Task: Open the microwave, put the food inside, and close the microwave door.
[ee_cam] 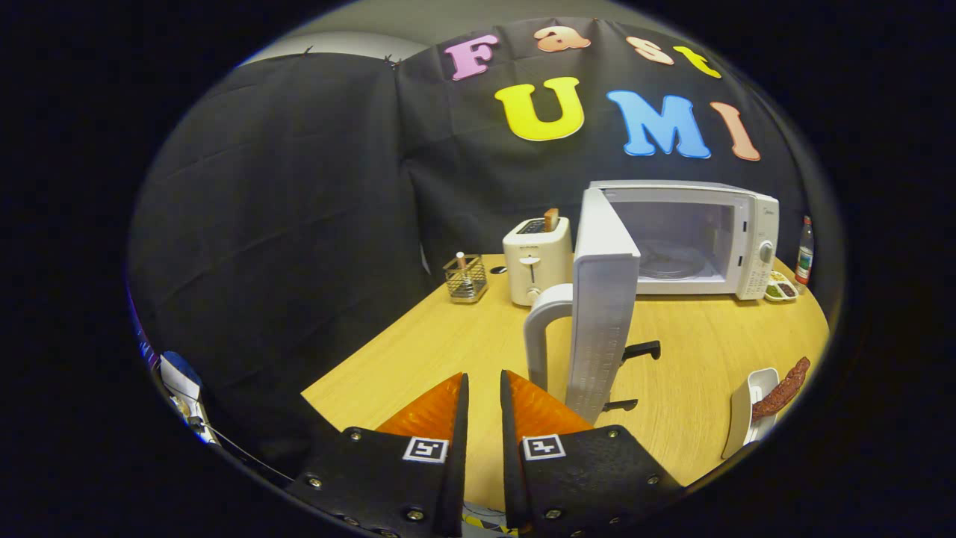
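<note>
- The white box-shaped microwave [691, 239] stands at the far side of the pale wooden bench [463, 351], its white door [601, 299] swung wide toward the tool, so opening looks done and fetching the food is the step in hand.
- The tool [484, 396] holds nothing; its fingers sit close together with a narrow gap between them.
- The door's white loop handle [541, 329] lies just ahead of the fingers.
- The food, what seems a reddish-brown sausage [783, 390] in a white oblong tray [739, 415], lies well off to the tool's right.
- Next, the tool likely must swing right, spread its fingers and grip the tray rim.
</note>
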`<state>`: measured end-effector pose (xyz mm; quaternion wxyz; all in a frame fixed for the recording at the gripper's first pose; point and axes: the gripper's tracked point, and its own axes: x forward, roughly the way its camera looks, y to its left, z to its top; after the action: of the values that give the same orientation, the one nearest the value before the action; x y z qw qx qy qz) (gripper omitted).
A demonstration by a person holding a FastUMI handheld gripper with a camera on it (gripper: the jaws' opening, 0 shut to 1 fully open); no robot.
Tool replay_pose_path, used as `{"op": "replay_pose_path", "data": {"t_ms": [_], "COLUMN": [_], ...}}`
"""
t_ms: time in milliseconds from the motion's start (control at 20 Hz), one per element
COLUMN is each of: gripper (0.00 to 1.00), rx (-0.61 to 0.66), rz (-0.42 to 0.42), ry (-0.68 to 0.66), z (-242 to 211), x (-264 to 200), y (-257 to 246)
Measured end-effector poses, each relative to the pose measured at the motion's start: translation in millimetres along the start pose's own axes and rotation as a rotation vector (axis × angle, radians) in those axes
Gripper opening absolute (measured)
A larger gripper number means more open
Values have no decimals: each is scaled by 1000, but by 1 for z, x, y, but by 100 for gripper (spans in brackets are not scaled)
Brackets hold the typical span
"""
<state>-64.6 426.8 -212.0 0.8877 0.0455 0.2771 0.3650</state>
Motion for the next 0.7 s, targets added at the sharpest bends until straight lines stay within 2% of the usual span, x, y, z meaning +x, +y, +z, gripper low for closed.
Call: {"op": "replay_pose_path", "data": {"t_ms": [150, 200, 300, 400, 700], "gripper": [24, 32, 65, 97, 99], "rx": [-44, -58, -77, -98, -105], "rz": [88, 108, 124, 79, -23], "ry": [-45, -65, -119, -181, -264], "z": [15, 21, 37, 55, 87], "x": [-27, -37, -56, -74, -111], "y": [11, 10, 4, -14, -74]}}
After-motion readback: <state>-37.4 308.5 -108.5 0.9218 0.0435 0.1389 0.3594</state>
